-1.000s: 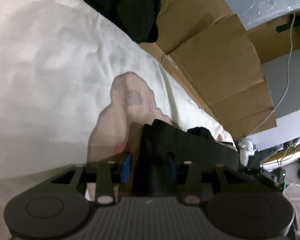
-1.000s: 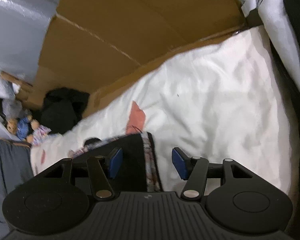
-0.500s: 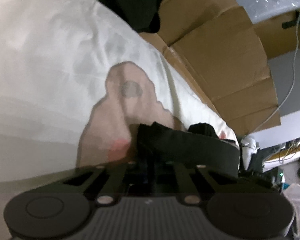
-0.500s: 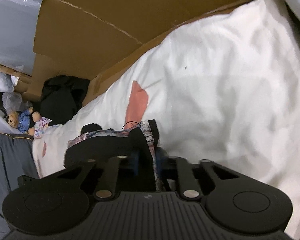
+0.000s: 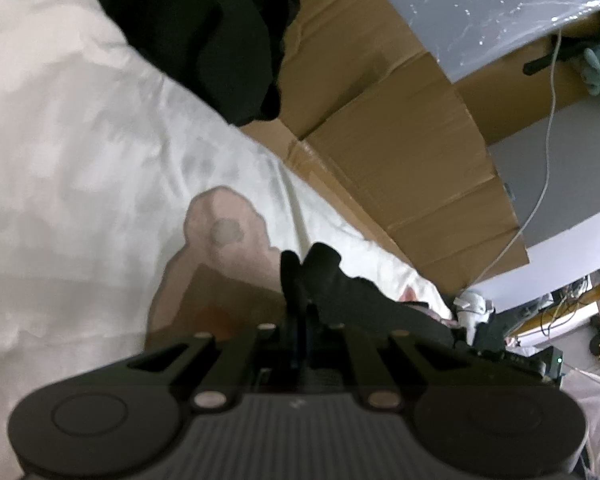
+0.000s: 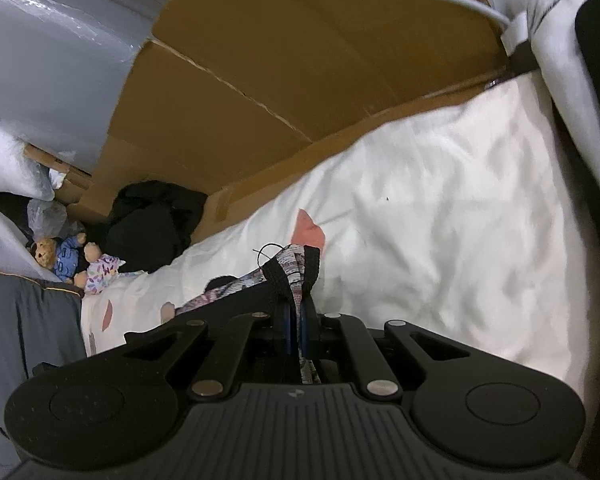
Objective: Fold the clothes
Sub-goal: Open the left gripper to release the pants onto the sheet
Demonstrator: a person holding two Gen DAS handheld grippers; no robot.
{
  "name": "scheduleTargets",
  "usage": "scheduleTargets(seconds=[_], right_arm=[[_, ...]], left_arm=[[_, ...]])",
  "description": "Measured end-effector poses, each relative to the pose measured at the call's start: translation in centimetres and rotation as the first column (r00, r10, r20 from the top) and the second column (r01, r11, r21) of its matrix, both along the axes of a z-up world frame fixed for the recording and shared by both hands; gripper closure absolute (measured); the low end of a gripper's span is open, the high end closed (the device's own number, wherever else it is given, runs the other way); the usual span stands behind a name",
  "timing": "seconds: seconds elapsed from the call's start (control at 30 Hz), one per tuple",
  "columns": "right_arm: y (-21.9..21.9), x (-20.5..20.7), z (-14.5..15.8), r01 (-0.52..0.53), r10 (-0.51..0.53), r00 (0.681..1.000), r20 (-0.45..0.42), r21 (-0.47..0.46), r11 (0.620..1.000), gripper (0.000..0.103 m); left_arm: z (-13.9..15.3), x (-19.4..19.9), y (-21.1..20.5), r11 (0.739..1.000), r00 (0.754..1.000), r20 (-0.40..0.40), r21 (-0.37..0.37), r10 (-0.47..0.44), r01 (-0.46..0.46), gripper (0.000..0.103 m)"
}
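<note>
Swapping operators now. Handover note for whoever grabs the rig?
Left gripper: shut on the black garment.
Right gripper: shut on the same garment's patterned edge.
The garment is pinched at both ends over the white bedsheet. A black clothes pile sits at the bed's far edge by the cardboard.
Done: both grips set.
Left: make the fold, lay it flat, release.

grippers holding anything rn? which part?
Both are shut on the same black garment. The left gripper pinches a bunched black edge; the right gripper clamps the patterned-lined hem at the other end.
</note>
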State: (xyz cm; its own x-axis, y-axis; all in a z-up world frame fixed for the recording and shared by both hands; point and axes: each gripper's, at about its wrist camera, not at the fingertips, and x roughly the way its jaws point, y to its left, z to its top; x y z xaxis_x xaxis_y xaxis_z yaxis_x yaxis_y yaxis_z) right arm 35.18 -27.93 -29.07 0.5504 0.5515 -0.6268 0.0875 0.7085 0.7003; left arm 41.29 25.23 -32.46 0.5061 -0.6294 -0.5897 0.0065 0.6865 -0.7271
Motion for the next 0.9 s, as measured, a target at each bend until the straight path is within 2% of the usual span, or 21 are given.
scheduleTargets(seconds=[0.13,0.27,0.63,0.77,0.9], right_arm=[[-0.3,0.9,0.5,-0.005,0.005,1.000,-0.001,-0.026,1.000,0.099],[-0.4,2.0,0.1,-0.014,0.013,1.000,-0.020,-0.046,0.999,0.099],[-0.3,2.8,-2.7,-0.008,0.004,0.998,-0.069,-0.054,0.998,0.099],[-0.1,3.1,-3.2,-0.008,0.002,0.996,-0.087,-0.072,0.997,0.099],[0.0,3.3,-3.3,0.004,-0.013,0.996,-0.089,-0.090,0.996,0.093]], left_arm=[[0.7,1.0,-0.2,1.000,1.000,0.018,0.008,-0.005,0.005,0.100],[0.1,1.8,-0.3,1.000,1.000,0.002,0.023,-0.007,0.007,0.100],[-3.9,3.9,-1.2,0.998,0.998,-0.061,0.062,-0.014,0.018,0.099],[-4.3,4.3,-1.5,0.998,0.998,-0.066,0.067,-0.013,0.017,0.099],[-4.0,4.2,-1.7,0.996,0.997,-0.071,0.083,-0.002,0.008,0.091]])
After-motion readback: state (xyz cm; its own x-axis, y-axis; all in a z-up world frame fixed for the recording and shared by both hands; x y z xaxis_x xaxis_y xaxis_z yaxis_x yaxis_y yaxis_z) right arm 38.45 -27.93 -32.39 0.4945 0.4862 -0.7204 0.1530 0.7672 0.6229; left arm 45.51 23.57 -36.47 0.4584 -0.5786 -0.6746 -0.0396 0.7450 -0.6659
